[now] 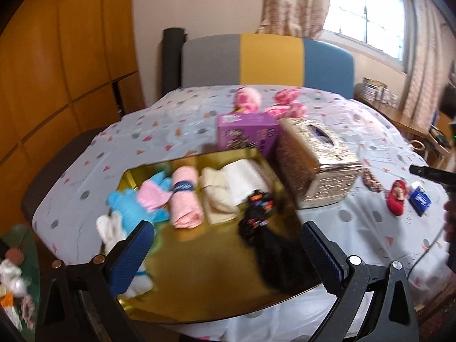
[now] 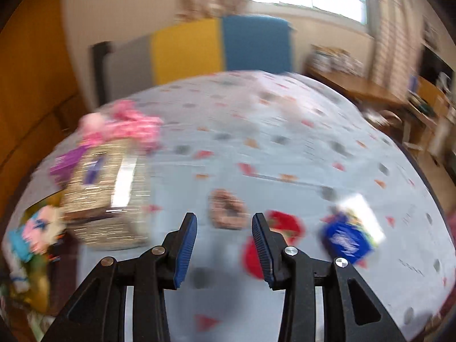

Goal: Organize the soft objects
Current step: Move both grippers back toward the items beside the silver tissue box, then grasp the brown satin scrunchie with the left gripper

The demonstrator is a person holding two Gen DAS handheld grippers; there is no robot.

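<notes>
Blue-padded right gripper [image 2: 224,245]: jaws apart, empty, poised over the counter [image 2: 285,148] near the red soft toy [image 2: 287,225] and brown scrunchie [image 2: 228,208]. Left gripper [image 1: 225,253]: wide apart, empty, above the gold tray [image 1: 199,285]. Reaching step, probably; next, closing on the red toy.

On the gold tray [image 1: 199,299] lie a blue glove [image 1: 128,202], a pink glove [image 1: 152,196], a rolled pink towel [image 1: 185,199], a folded cream cloth [image 1: 219,196] and a black furry piece [image 1: 273,256], side by side. Out on the tabletop [image 2: 285,156] sit a red slipper-shaped toy [image 1: 396,199], a brownish scrunchie [image 2: 228,209] and pink plush pieces [image 1: 248,98].
</notes>
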